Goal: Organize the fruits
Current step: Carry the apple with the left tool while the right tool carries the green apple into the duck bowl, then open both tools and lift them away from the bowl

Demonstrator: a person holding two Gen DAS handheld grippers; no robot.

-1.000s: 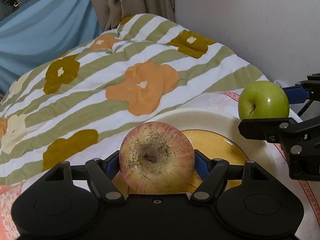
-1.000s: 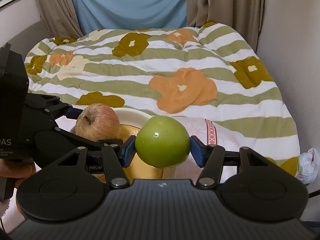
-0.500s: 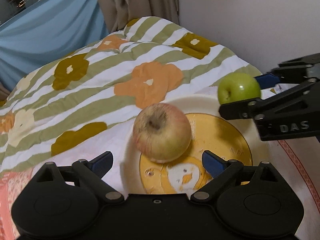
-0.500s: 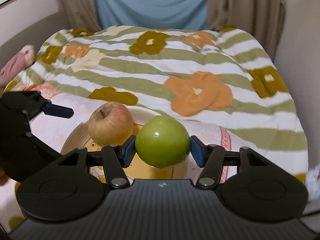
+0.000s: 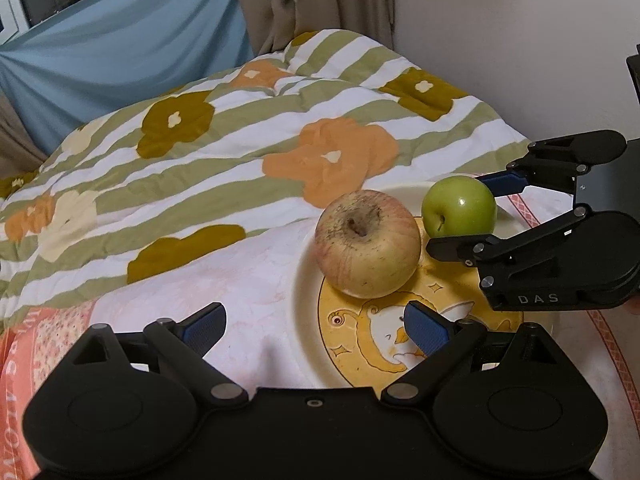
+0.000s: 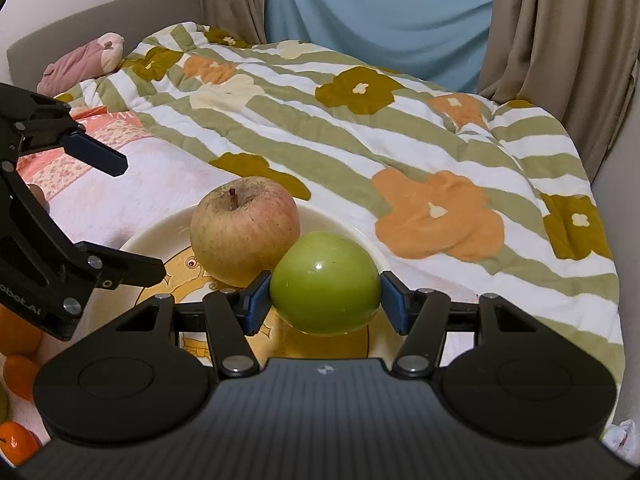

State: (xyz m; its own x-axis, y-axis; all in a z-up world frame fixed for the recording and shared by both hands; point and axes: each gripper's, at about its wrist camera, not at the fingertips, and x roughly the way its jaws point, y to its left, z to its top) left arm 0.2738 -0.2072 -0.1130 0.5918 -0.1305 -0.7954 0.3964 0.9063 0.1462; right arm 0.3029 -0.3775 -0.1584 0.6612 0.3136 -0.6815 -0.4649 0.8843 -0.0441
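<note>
The left gripper (image 5: 316,326) stood with its fingers spread wide and nothing between them; the red apple (image 5: 367,243) sat on the plate (image 5: 308,280) just ahead of the fingertips, clear of both pads. The right gripper (image 6: 325,294) had its fingers closed narrow on the green apple (image 6: 325,282), one blue pad pressed to each side of it. That apple hung low over the plate; whether its underside touched the plate could not be told. Ahead of the right fingers and a little to their left, the red apple (image 6: 245,229) lay very near the green one, perhaps touching.

The main risk, as I judged it, lay in the release. The plate rested on a soft bed cover (image 6: 400,140), so it might tip under an uneven load, and both apples were round enough to roll. If the right fingers opened while the green apple was still off the plate, it could drop, knock the red apple and send one of them over the rim onto the bedding. The right gripper's near finger also sat close to the red apple, so a wide opening might nudge it.
</note>
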